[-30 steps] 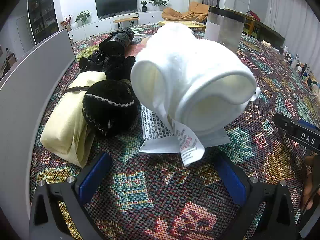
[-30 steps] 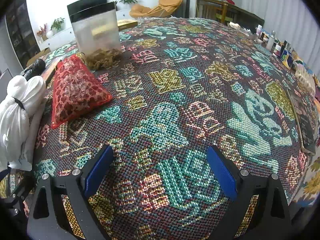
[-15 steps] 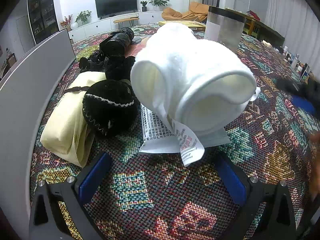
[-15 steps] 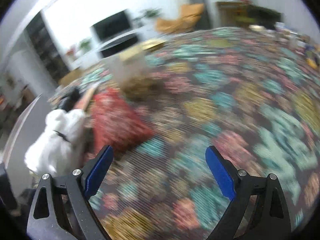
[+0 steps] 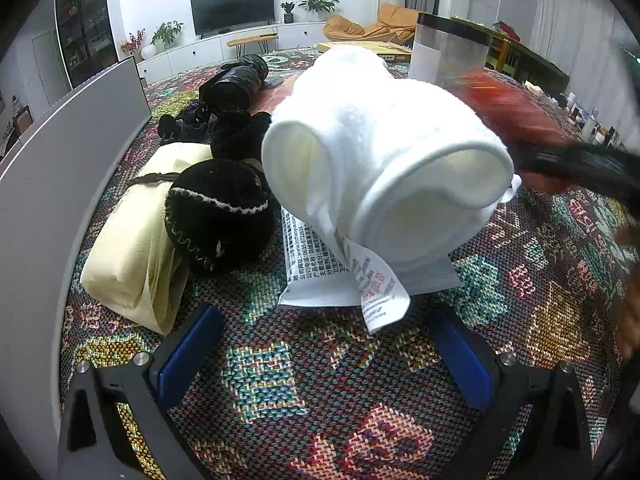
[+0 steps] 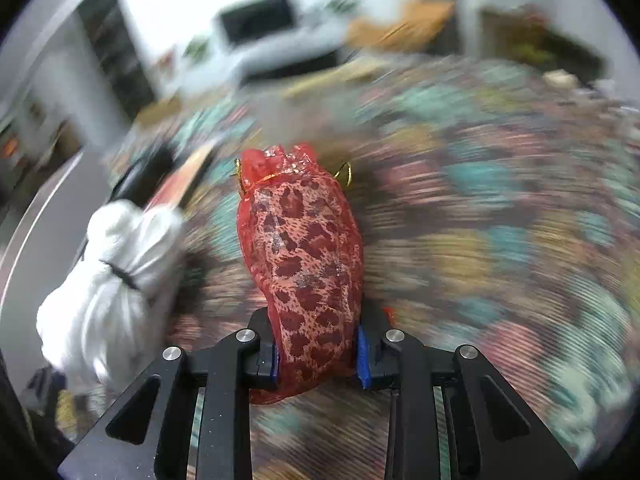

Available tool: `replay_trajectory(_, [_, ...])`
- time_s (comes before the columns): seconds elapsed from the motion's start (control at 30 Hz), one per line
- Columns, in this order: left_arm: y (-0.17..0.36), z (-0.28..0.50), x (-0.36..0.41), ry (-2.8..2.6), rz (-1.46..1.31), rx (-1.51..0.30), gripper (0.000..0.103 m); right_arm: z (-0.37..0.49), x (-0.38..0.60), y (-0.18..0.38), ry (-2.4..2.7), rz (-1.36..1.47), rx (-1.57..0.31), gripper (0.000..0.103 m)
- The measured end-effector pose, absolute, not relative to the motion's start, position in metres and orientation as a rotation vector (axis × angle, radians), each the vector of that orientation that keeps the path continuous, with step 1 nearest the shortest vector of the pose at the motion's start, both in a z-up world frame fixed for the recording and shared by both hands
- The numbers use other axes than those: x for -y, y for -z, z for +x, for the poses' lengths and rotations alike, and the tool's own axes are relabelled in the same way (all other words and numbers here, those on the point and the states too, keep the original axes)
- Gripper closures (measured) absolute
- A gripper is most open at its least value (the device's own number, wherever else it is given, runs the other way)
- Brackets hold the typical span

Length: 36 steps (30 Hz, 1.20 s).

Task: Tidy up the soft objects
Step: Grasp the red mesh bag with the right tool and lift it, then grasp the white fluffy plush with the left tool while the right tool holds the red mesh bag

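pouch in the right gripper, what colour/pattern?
Red mesh pouch with a darker leopard-style spot pattern and a gold tie at the neck. Clearest in the right wrist view.

Right hand-held gripper (image 6: 316, 354) clamped tight, tilted downward; left hand-held gripper (image 5: 324, 352) spread wide, tilted downward.

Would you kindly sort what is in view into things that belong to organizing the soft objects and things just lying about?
Job:
red pouch, held in right gripper
white towel roll
black knit ball
yellow cloth bundle

Lying about:
television
clear container
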State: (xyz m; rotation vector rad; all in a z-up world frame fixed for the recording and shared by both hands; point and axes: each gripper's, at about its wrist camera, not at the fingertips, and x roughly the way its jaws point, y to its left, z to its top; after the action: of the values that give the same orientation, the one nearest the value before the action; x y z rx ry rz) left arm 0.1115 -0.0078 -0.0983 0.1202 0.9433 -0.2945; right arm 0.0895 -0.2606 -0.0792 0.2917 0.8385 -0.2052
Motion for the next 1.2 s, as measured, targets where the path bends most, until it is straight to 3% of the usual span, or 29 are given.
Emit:
replay_trajectory(0.13, [0.098,0.111,0.008,0.294,0.121,-0.943,0.0,0.043,0.292,0.079,0.378,0.319,-0.757,0.073])
replay_trajectory(0.63, [0.094,0.095,0.005,0.34,0.167,-0.996,0.0,0.039,0.314,0.098,0.377,0.49,-0.818,0.071])
replay_trajectory(0.83, [0.036,0.061,-0.008,0.399,0.101,-0.893,0.001,0.042,0.31,0.101,0.377,0.491,-0.815,0.07])
replay_trajectory(1.0, [-0.006,0.111,0.028,0.34,0.167,-0.827,0.001,0.04,0.311,0.102,0.371,0.509,-0.806,0.07])
replay_trajectory(1.13, [0.025,0.18,0.064,0.263,0.305,-1.016,0.001,0.039,0.312,0.101,0.369,0.515,-0.804,0.07])
replay_trajectory(1.17, [0.034,0.189,0.067,0.258,0.337,-1.049,0.007,0.039,0.312,0.101,0.369,0.516,-0.803,0.07])
replay_trajectory(1.2, [0.041,0.193,0.072,0.26,0.367,-1.058,0.033,0.038,0.312,0.101,0.368,0.517,-0.802,0.07])
